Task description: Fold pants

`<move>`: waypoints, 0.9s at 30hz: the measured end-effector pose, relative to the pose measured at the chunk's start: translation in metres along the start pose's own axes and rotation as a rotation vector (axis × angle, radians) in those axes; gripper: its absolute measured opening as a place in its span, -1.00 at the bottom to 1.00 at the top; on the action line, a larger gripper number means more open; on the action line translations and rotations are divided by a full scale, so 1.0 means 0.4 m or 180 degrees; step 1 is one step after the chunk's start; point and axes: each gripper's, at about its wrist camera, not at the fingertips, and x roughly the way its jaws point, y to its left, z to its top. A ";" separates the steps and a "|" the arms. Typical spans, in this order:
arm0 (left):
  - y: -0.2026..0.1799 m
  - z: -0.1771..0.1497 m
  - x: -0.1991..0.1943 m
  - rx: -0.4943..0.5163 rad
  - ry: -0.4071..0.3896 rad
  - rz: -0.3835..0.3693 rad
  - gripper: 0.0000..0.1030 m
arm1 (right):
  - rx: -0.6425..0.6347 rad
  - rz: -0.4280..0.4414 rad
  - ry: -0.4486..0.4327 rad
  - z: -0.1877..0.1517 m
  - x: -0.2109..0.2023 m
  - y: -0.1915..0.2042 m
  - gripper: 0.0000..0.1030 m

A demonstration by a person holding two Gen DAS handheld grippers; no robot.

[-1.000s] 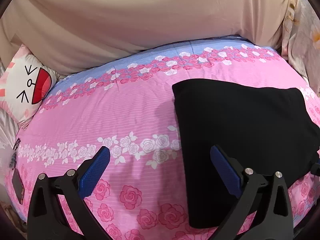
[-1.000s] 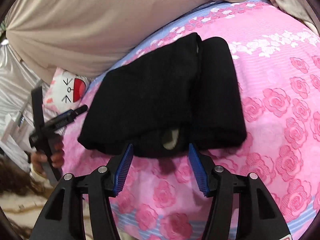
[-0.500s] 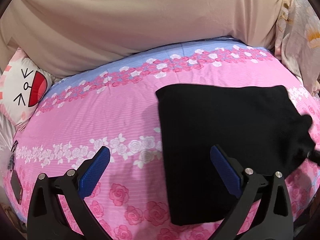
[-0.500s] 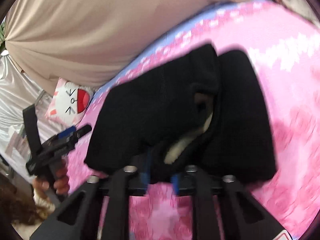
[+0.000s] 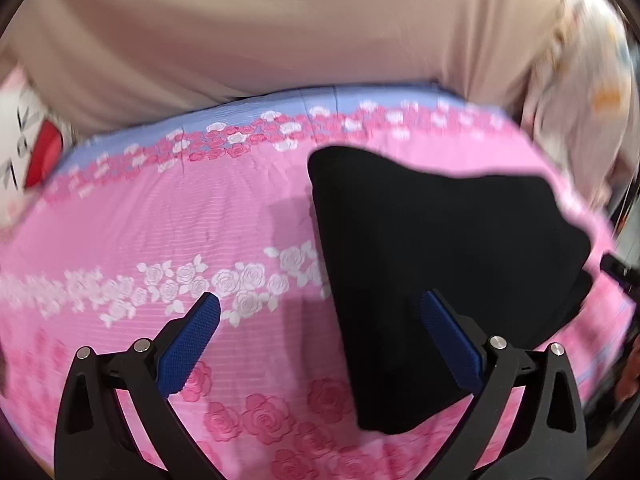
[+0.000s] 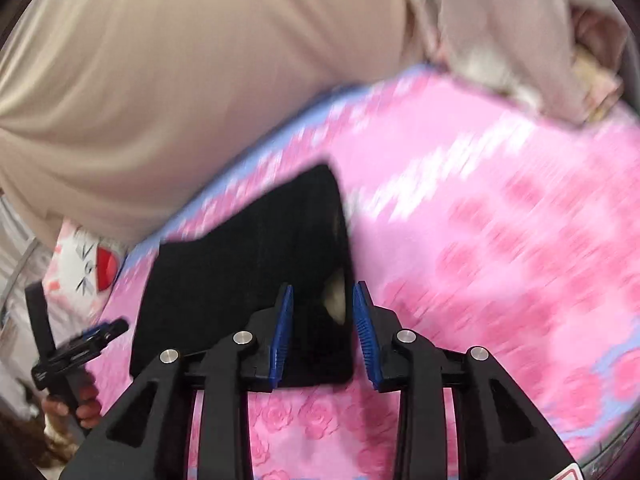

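The black pants lie folded in a compact bundle on the pink rose bedsheet. My left gripper is wide open and empty, hovering over the bundle's left edge. In the right wrist view the pants show as a folded stack with a pale inner patch at the near right corner. My right gripper has its blue pads partly apart around that near corner, with the cloth between them but small gaps at each pad. The view is motion-blurred.
A beige curtain hangs behind the bed. A white cat-face pillow lies at the bed's left end. Pale floral bedding is piled at the far right. The left gripper, in a hand, shows at the left.
My right gripper carried the top layer over to the left, so the bundle is narrower and stacked. Its jaws, closed on cloth half a second ago, have parted slightly. The left gripper stayed open.
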 end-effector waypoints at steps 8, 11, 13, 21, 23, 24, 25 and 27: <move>-0.071 0.009 0.108 0.0125 0.0452 0.0280 0.91 | -0.1044 0.0860 0.0965 0.018 0.270 0.375 -0.51; -0.045 -0.029 0.131 -0.0071 0.0439 0.0185 0.91 | -0.1363 0.0649 0.1323 -0.016 0.451 0.452 -0.57; -0.034 -0.035 0.143 -0.0116 0.0472 0.0137 0.91 | -0.1151 0.0566 0.1403 0.006 0.569 0.424 -0.90; -0.004 -0.015 0.069 -0.0219 0.0305 -0.0317 0.91 | -0.0415 0.0212 0.0484 0.123 0.298 0.241 -0.07; 0.005 -0.010 0.052 -0.0296 0.0259 -0.0572 0.91 | -0.0307 -0.0129 0.0177 0.119 0.176 0.153 0.33; 0.009 -0.010 0.066 -0.0347 0.0300 -0.0641 0.91 | -0.0276 -0.0240 0.0150 0.115 0.151 0.124 0.42; 0.011 -0.017 0.098 -0.0441 0.0422 -0.0714 0.91 | -0.0224 -0.0353 0.0214 0.104 0.121 0.084 0.42; 0.008 -0.038 0.169 -0.0652 0.0782 -0.0863 0.91 | 0.0005 -0.0300 0.0438 0.078 0.119 0.017 0.43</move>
